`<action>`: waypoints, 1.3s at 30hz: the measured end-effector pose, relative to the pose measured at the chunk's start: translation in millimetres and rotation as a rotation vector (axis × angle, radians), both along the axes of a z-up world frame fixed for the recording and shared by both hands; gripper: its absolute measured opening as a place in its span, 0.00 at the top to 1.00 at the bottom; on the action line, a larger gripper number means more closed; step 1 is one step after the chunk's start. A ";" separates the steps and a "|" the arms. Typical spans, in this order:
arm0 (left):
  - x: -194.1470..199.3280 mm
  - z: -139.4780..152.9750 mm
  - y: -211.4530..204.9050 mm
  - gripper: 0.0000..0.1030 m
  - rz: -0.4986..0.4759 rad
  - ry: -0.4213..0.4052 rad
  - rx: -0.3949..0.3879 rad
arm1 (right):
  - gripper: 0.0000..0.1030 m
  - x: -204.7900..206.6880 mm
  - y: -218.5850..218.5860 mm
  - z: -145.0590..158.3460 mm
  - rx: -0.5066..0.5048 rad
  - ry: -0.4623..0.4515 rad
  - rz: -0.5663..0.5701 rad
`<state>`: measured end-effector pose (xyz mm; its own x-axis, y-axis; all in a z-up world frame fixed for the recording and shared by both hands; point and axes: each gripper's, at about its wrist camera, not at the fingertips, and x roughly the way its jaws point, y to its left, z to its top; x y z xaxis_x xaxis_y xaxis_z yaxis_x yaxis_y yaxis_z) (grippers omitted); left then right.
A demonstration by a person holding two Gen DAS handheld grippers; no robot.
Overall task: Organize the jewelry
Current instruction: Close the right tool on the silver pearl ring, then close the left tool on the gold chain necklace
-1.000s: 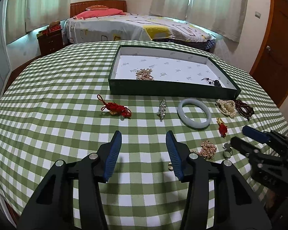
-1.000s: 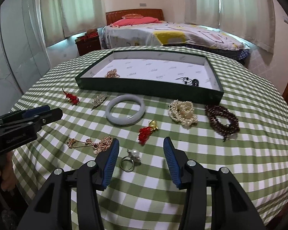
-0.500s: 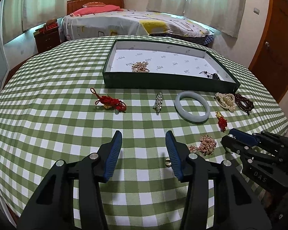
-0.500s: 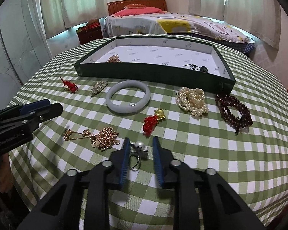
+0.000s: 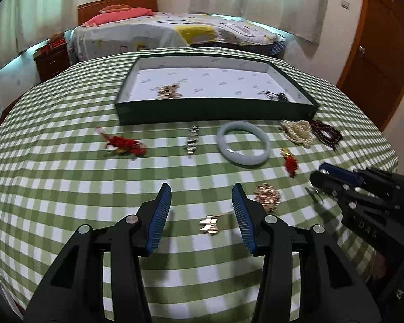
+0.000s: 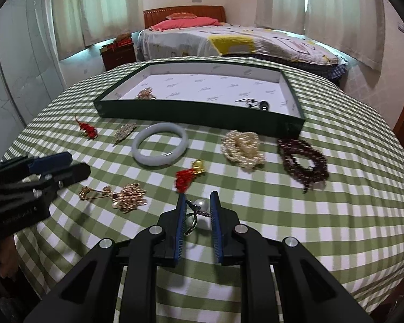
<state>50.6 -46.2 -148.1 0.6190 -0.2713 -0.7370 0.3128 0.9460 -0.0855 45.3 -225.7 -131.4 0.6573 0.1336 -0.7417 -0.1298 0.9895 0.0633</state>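
Observation:
My right gripper (image 6: 198, 210) is shut on a silver pearl ring (image 6: 201, 204), low over the checked tablecloth. My left gripper (image 5: 201, 196) is open, and a small gold clasp (image 5: 208, 223) lies on the cloth between its fingers. The chain from the clasp runs to a gold necklace (image 5: 268, 195) just right of the gripper. The dark green tray (image 5: 215, 111) stands further back, holding a gold piece (image 5: 169, 91) and a dark pendant (image 5: 280, 97). In the left wrist view the right gripper (image 5: 320, 177) shows at the right edge.
In front of the tray lie a red knot (image 6: 87, 129), a silver brooch (image 6: 124, 132), a pale jade bangle (image 6: 159, 160), a red tassel charm (image 6: 187, 176), a pearl bracelet (image 6: 242, 148) and dark red beads (image 6: 301, 158). A bed stands beyond the table.
My right gripper's jaws have closed on the pearl ring. My left gripper has shifted right, so the gold clasp now lies between its open fingers.

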 end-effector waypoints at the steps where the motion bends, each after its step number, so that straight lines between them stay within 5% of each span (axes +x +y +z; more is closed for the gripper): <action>1: -0.7 0.0 -5.0 0.55 -0.013 -0.001 0.004 | 0.82 -0.5 -2.3 0.4 0.000 -0.002 -0.005; 21: 0.1 -16.6 -58.9 0.55 -0.100 0.054 0.048 | 0.82 -0.7 -43.9 -3.2 0.018 -0.013 -0.107; 30: -1.1 -18.3 -57.7 0.86 -0.103 0.006 0.089 | 0.82 -0.2 -43.0 -6.9 0.021 -0.007 -0.111; 39: -4.7 -15.5 -51.2 0.89 -0.117 -0.005 0.069 | 0.82 -0.8 -43.3 -6.9 0.023 -0.012 -0.115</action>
